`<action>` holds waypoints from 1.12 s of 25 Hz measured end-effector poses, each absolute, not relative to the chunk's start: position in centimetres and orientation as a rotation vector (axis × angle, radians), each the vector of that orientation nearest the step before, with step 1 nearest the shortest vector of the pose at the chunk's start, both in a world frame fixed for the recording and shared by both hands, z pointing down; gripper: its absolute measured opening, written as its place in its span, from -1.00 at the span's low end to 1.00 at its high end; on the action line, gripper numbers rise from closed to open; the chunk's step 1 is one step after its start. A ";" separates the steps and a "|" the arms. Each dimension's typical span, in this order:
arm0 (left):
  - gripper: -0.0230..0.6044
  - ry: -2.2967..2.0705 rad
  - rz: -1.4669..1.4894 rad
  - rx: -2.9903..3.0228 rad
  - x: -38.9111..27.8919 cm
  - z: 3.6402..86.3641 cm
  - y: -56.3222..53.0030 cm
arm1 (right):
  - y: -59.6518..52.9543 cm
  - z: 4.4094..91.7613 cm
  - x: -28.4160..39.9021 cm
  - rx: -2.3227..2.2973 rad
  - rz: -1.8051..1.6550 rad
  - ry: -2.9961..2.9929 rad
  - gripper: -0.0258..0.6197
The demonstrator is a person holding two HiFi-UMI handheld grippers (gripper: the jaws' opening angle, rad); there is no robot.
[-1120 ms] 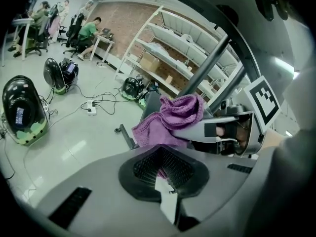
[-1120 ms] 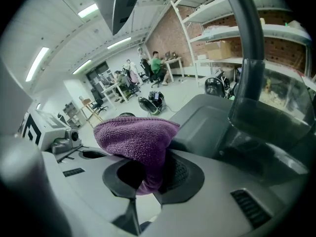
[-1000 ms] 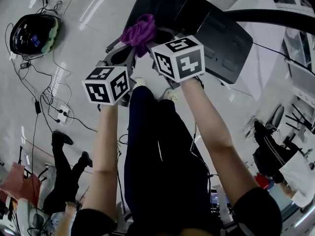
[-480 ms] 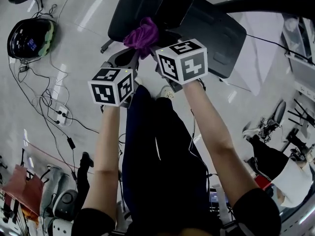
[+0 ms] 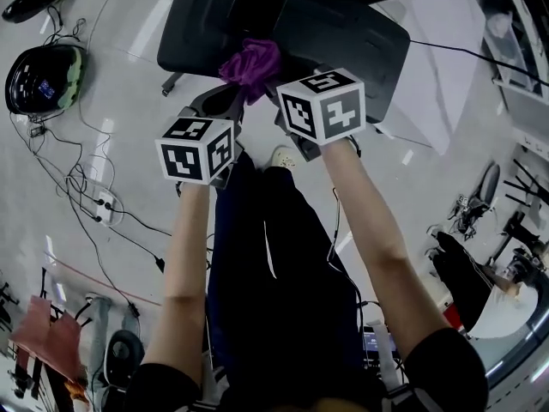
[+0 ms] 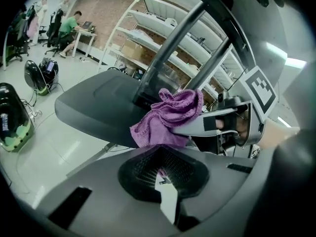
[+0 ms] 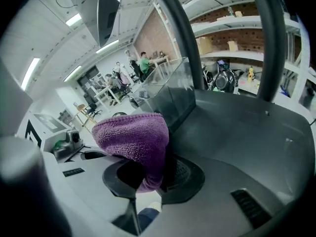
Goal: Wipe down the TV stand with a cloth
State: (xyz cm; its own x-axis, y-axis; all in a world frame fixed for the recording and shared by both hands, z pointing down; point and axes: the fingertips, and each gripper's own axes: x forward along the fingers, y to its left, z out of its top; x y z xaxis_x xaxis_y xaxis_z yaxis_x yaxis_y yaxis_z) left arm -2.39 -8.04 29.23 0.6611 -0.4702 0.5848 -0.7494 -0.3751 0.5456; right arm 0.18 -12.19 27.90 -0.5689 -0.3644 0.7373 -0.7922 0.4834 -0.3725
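Observation:
A crumpled purple cloth (image 5: 250,61) rests against the near edge of the dark TV stand base (image 5: 283,15). My right gripper (image 5: 262,80) is shut on it. In the right gripper view the cloth (image 7: 133,137) bulges up from between the jaws over the grey base (image 7: 247,132). My left gripper (image 5: 233,93) is just left of the cloth, jaws together and holding nothing. The left gripper view shows its jaws (image 6: 160,174) below the cloth (image 6: 168,115), with the base (image 6: 94,107) and two slanted poles (image 6: 168,48) behind.
A black round device (image 5: 43,75) sits on the floor at the left, with cables and a power strip (image 5: 103,204) nearby. The person's legs are below the grippers. Another person (image 5: 480,290) is at the lower right. Shelving (image 6: 163,33) stands behind the stand.
The view has shifted, so the stand base now sits higher and further left. Both grippers and the cloth have edged slightly right; the cloth stays in the right gripper.

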 end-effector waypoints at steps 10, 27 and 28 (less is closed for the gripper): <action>-0.91 -0.890 0.434 2.073 4.4 28.7 -6.2 | -10.3 27.7 7.1 1.006 0.980 -2.128 -0.65; -0.91 -0.800 0.467 2.116 16.0 28.5 -3.1 | -7.1 27.9 19.0 1.078 1.024 -2.098 -0.65; -0.91 -0.791 0.471 2.119 16.8 28.5 -3.0 | -7.0 27.9 19.8 1.086 1.024 -2.092 -0.65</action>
